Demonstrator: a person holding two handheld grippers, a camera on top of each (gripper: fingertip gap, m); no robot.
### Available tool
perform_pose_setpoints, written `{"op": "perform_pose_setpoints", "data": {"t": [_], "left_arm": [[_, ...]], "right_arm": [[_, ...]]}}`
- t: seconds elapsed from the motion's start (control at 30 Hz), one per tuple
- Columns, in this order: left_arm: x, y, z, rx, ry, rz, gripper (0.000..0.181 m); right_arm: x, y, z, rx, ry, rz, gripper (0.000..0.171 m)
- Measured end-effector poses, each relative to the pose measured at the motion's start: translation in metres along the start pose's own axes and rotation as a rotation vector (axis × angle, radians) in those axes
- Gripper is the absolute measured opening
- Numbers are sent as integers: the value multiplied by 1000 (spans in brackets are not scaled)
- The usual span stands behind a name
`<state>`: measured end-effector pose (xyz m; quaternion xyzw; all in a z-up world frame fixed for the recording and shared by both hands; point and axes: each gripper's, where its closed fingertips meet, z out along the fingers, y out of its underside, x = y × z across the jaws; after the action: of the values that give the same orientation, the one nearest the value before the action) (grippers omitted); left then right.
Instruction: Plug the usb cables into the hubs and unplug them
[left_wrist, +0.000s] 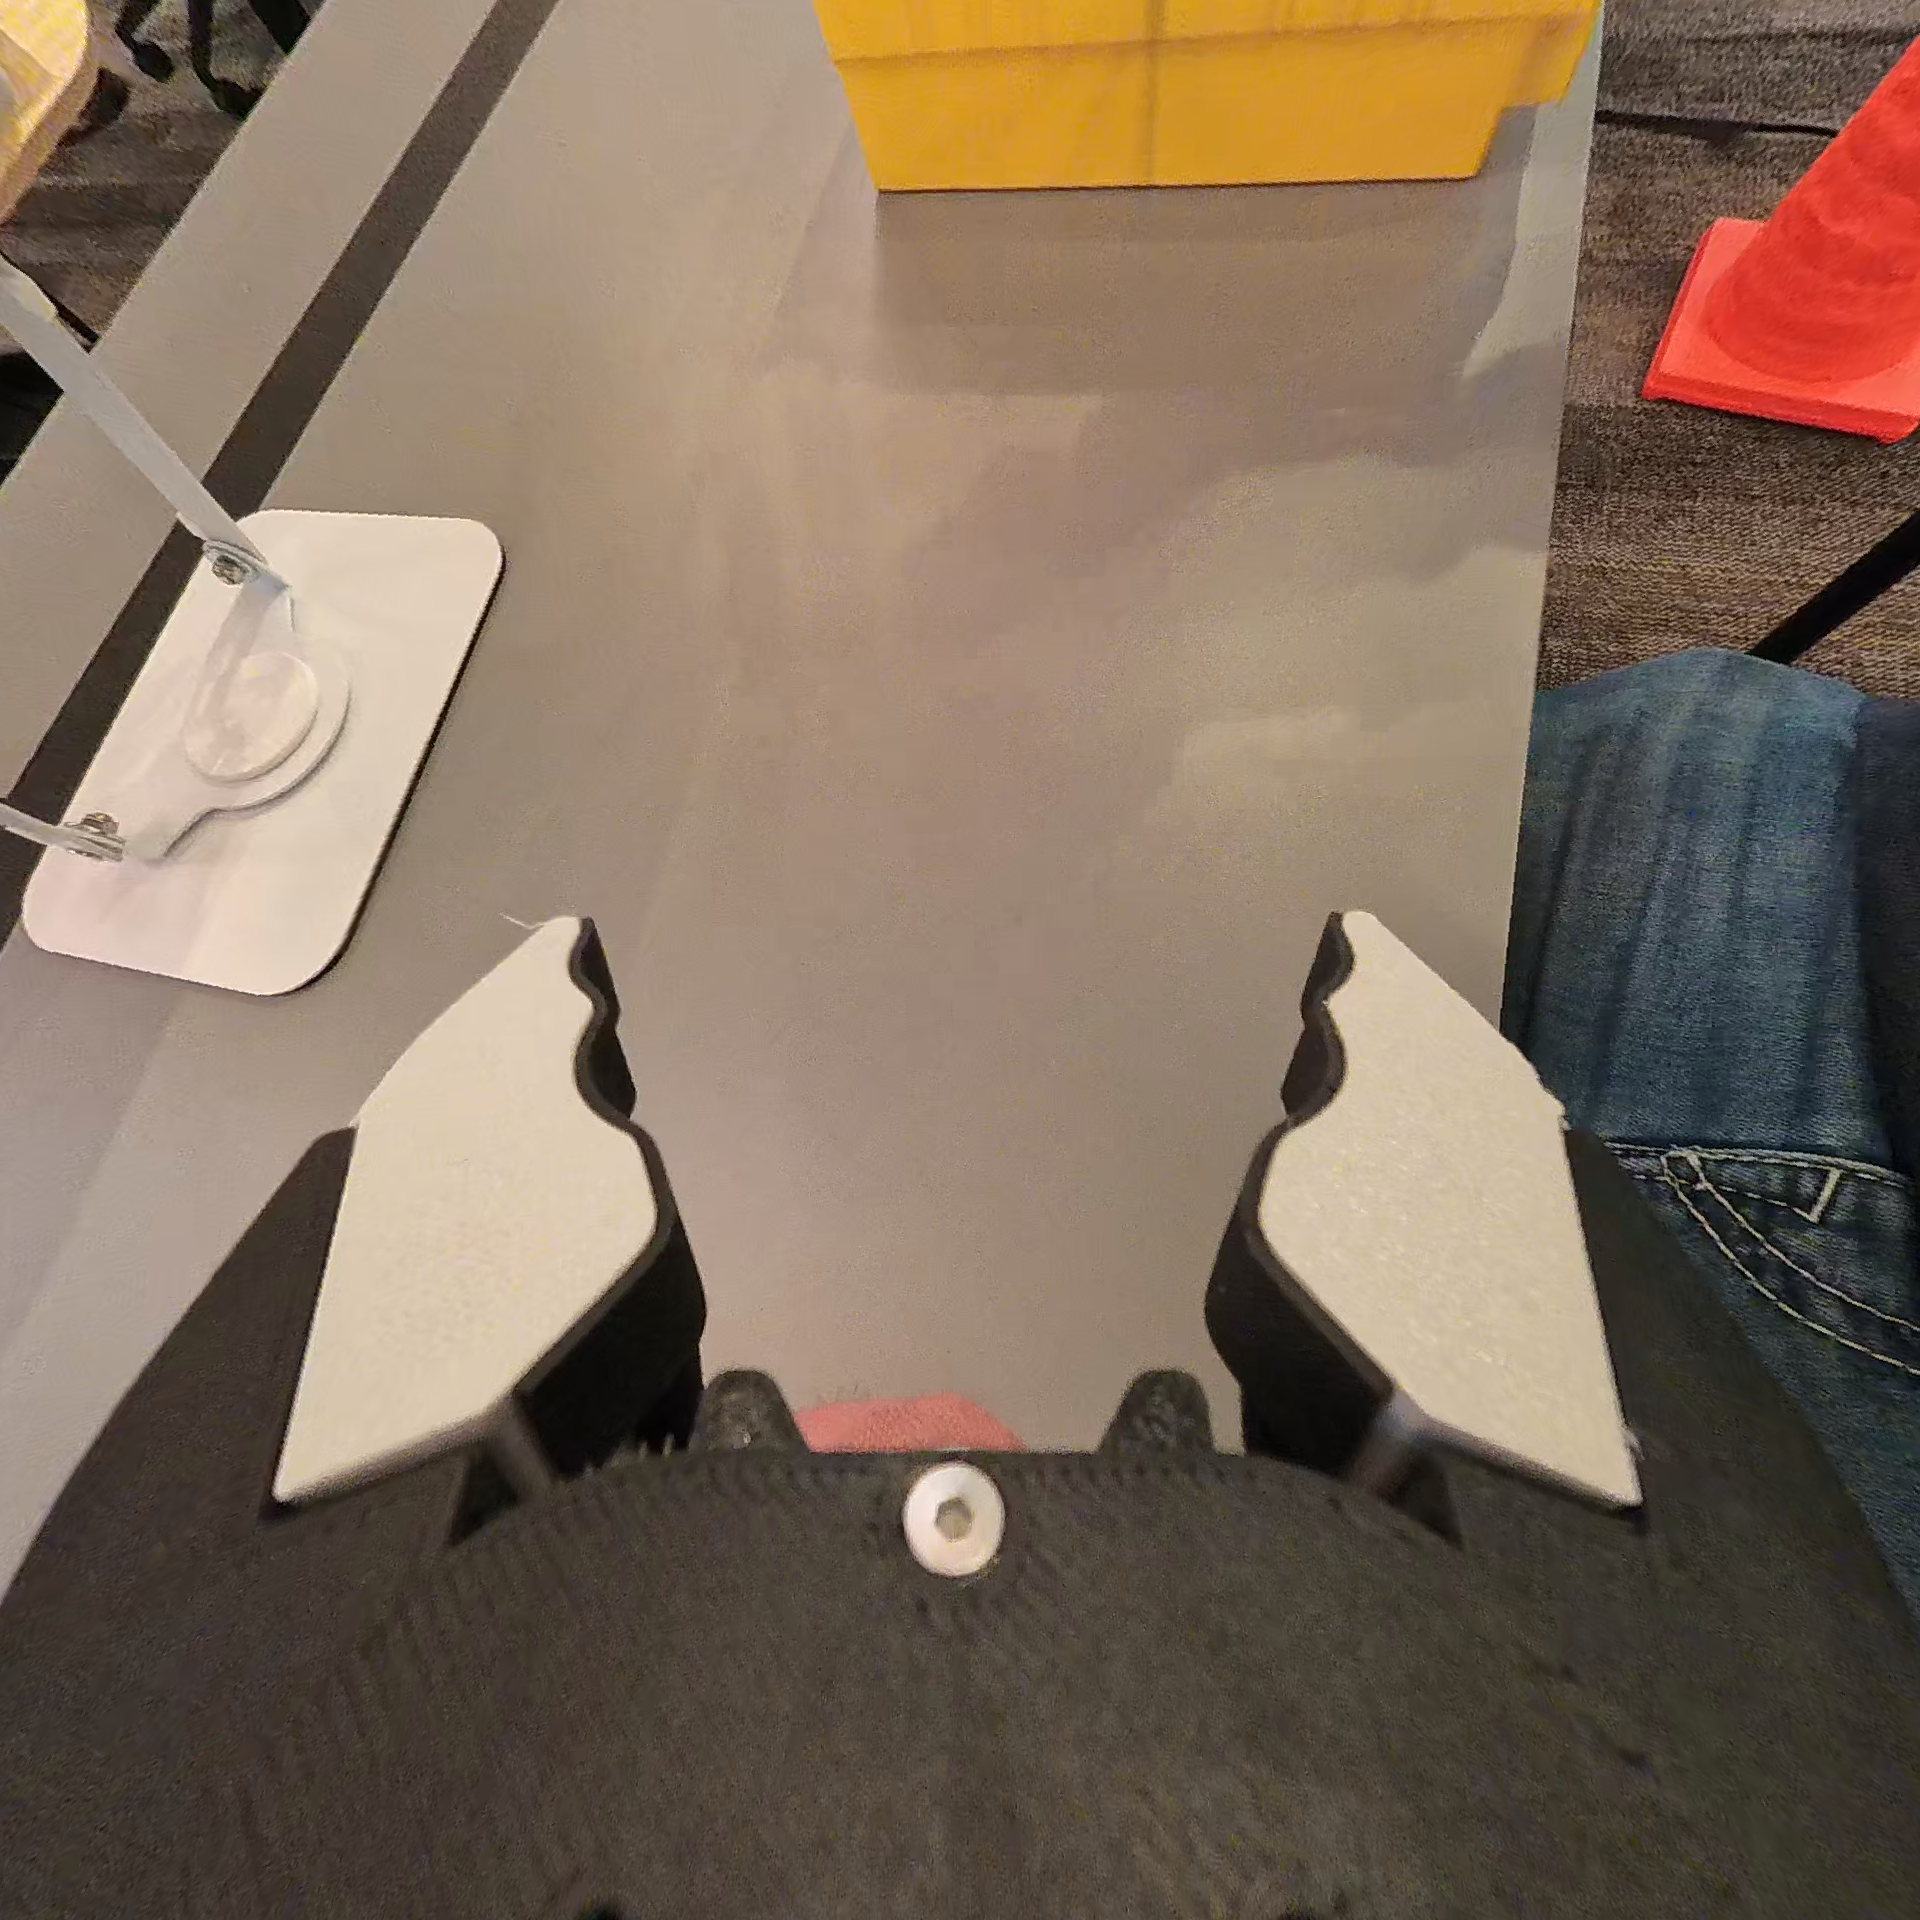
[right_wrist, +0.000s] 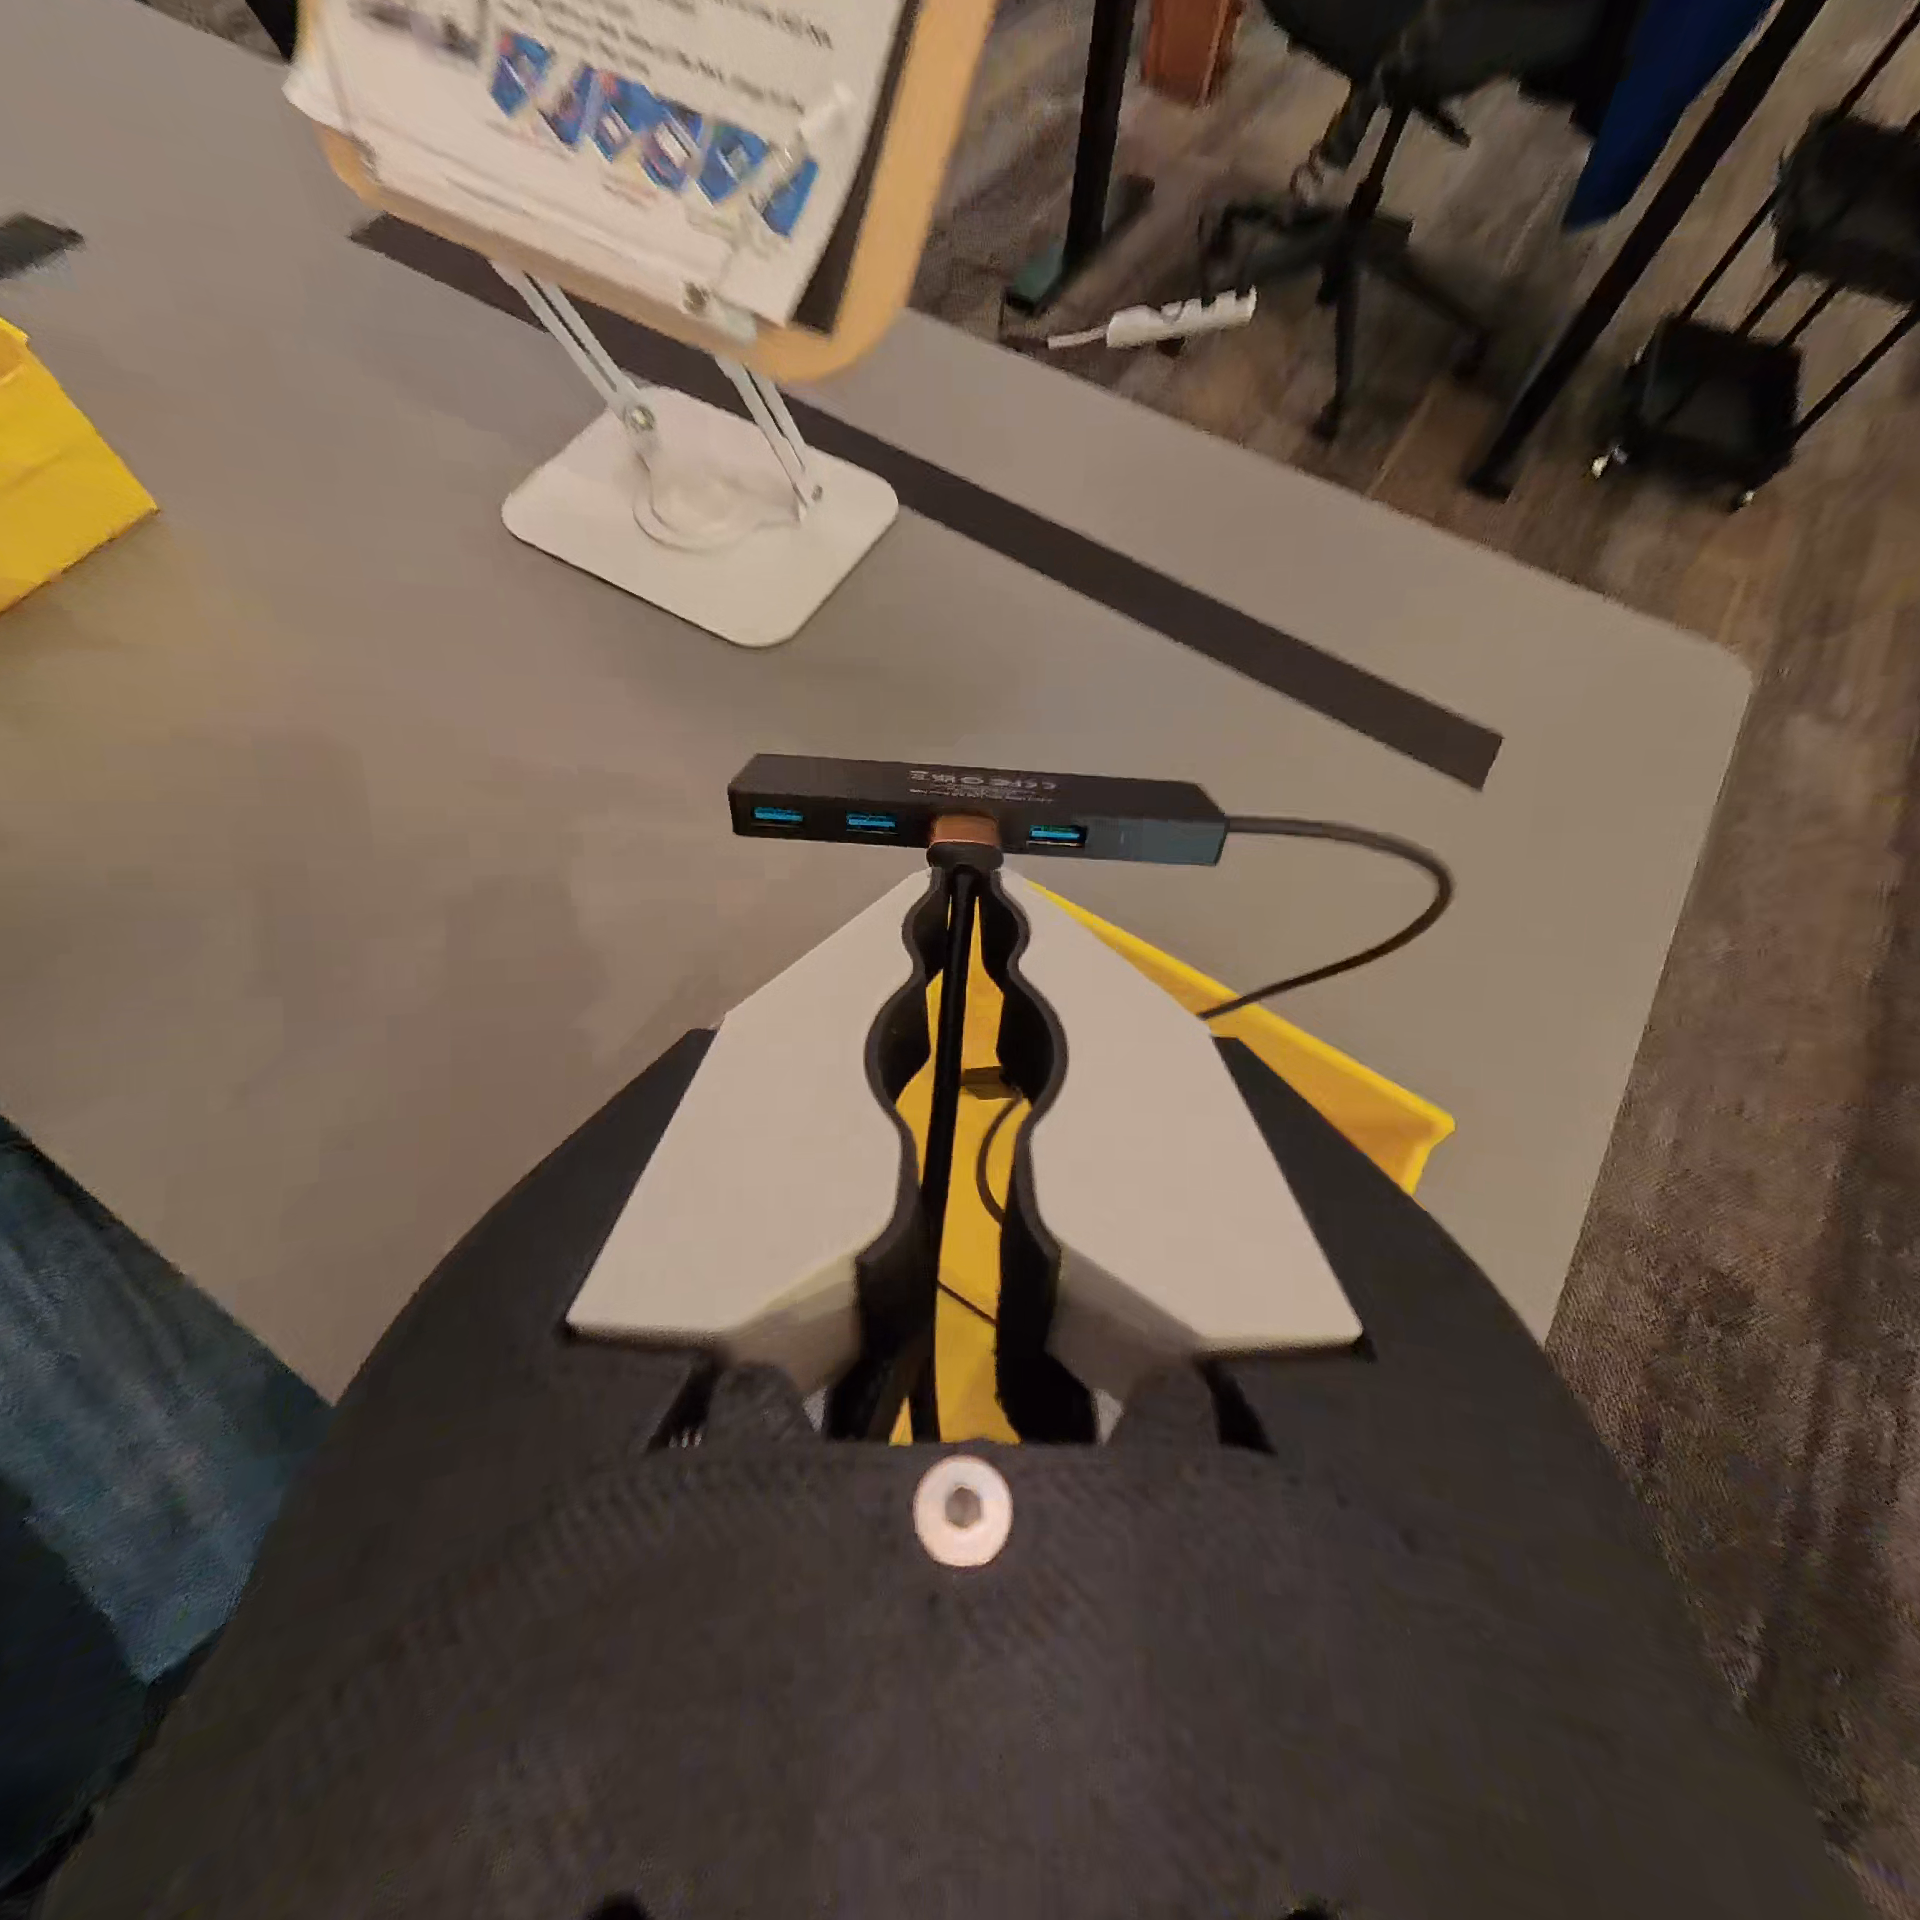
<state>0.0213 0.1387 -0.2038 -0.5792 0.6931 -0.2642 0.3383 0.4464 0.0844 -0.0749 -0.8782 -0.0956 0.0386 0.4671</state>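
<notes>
Just before the black hub (right_wrist: 975, 808), the right gripper (right_wrist: 961, 883) is clenched on the usb cable (right_wrist: 948, 1039), whose copper plug (right_wrist: 964, 834) sits in the third port. Probably pulling out comes next, needing a straight pull. Away from the hub, the left gripper (left_wrist: 961, 935) hangs released and empty.

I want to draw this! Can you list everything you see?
Slim black USB hub: one, grey table, near its right edge.
Black cable with copper plug: one, in hub's third port.
Yellow plastic bins: two, far end; beneath right claw.
White metal stand: one, holding a paper sheet.
Red cone: one, on floor.
Left claw: open, empty.
Right claw: shut on cable.
</notes>
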Motion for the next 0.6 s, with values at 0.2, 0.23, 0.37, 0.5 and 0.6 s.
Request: {"op": "perform_pose_setpoints", "data": {"t": [0.2, 0.23, 0.37, 0.5, 0.6], "left_arm": [[1, 6, 3, -22, 9, -1, 122], [1, 7, 4, -25, 12, -2, 122], [1, 12, 7, -39, 15, -2, 122], [1, 15, 9, -45, 21, -6, 122], [2, 17, 11, -51, 27, -5, 121]], "right_arm": [[30, 49, 47, -41, -47, 62, 3], [31, 59, 52, -58, -58, 81, 3], [30, 91, 64, -113, -74, 121, 3], [29, 120, 66, -201, -63, 118, 2], [28, 136, 67, -270, -69, 103, 2]]}}
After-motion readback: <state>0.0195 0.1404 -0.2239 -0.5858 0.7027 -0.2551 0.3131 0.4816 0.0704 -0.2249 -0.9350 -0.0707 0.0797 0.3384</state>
